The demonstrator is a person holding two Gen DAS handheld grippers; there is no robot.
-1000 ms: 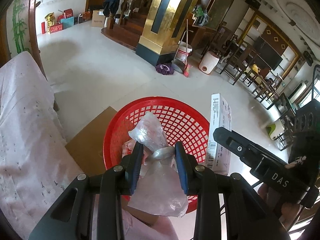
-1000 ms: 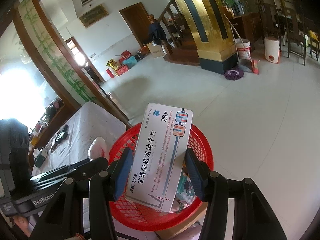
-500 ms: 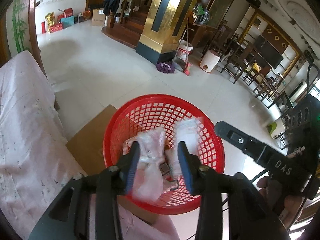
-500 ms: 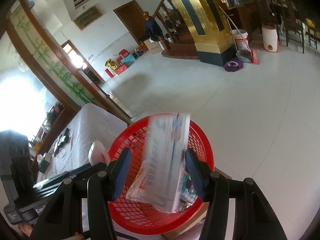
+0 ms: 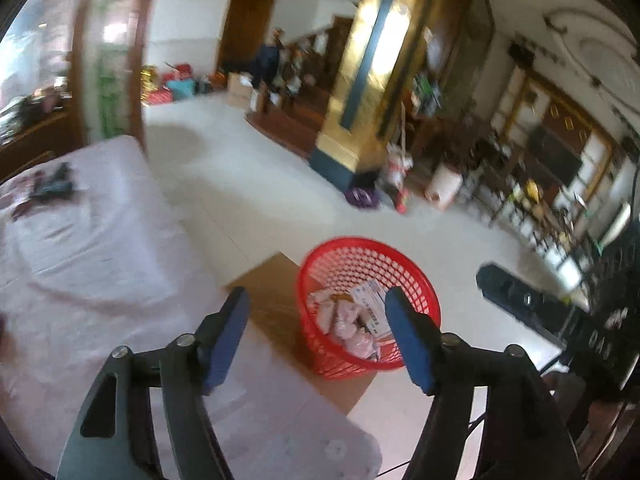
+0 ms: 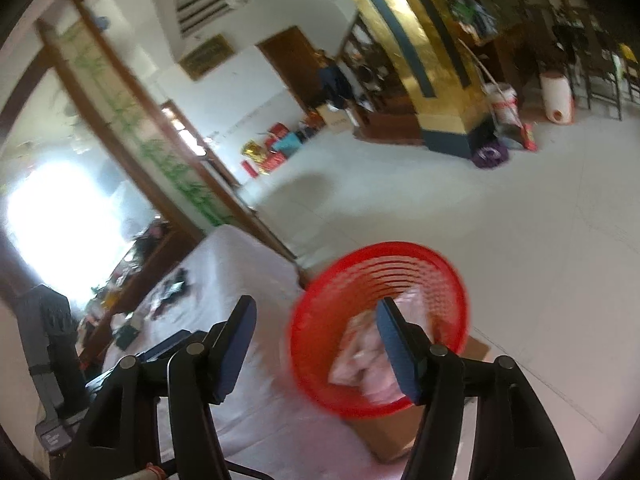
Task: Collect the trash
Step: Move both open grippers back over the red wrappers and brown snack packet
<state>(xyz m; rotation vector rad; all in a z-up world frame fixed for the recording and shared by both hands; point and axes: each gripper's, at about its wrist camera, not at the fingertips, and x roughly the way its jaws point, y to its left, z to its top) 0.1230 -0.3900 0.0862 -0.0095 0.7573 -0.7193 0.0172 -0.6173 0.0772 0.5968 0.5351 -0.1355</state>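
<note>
A red mesh basket (image 5: pixel 360 242) stands on a flat cardboard box (image 5: pixel 272 292) beside a cloth-covered surface. Inside it lie crumpled clear plastic bags (image 5: pixel 348 322) and a white medicine box (image 5: pixel 370 304). My left gripper (image 5: pixel 316 300) hangs above and short of the basket, its jaws opening with nothing between them. In the blurred right wrist view the basket (image 6: pixel 400 246) shows pale plastic (image 6: pixel 360 354) inside. My right gripper (image 6: pixel 316 308) is also back from the basket, jaws opening and empty.
The white cloth-covered surface (image 5: pixel 100 260) fills the left, with small dark items (image 5: pixel 48 188) at its far end. Pale tiled floor (image 5: pixel 260 184) stretches beyond the basket to a gold pillar (image 5: pixel 360 80), with buckets and a mop at its foot.
The left gripper let go of the plastic bag and the right let go of the medicine box; both now lie in the basket. Both grippers pulled back and up, jaws wider.
</note>
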